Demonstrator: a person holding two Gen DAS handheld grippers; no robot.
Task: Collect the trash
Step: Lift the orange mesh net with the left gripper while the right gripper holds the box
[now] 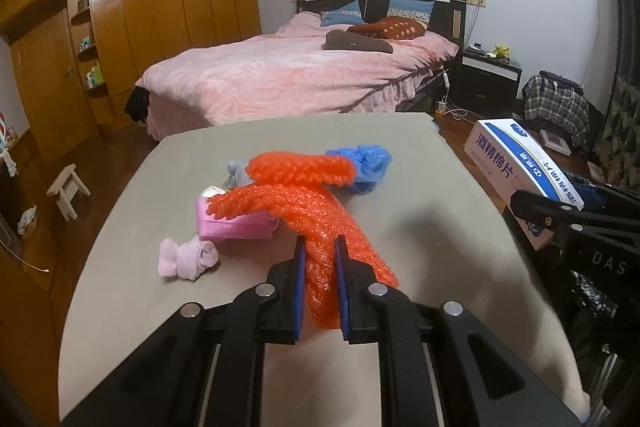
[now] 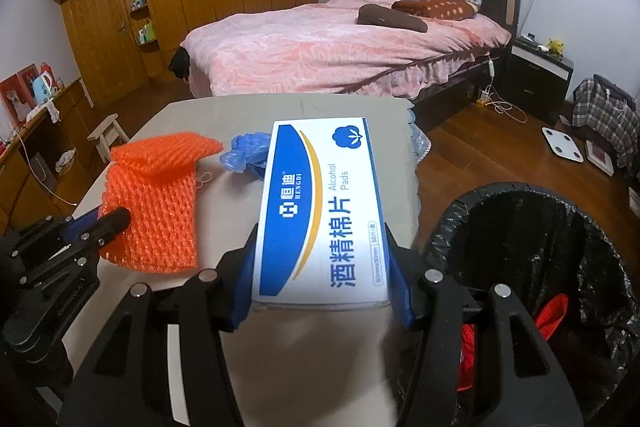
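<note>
Behind the grey table (image 1: 440,227) stands a pink bed (image 1: 288,67), while the left gripper (image 1: 320,259) pinches the orange foam net (image 1: 304,203) above the tabletop and the right gripper (image 2: 320,255) clamps the pad box (image 2: 320,207) beside the black-lined bin (image 2: 560,227).

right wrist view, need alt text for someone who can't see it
The right hand-held gripper grips a white and blue alcohol pads box above a grey table. To its right stands a black-lined trash bin; to its left, the left hand-held gripper holds orange foam netting.
</note>
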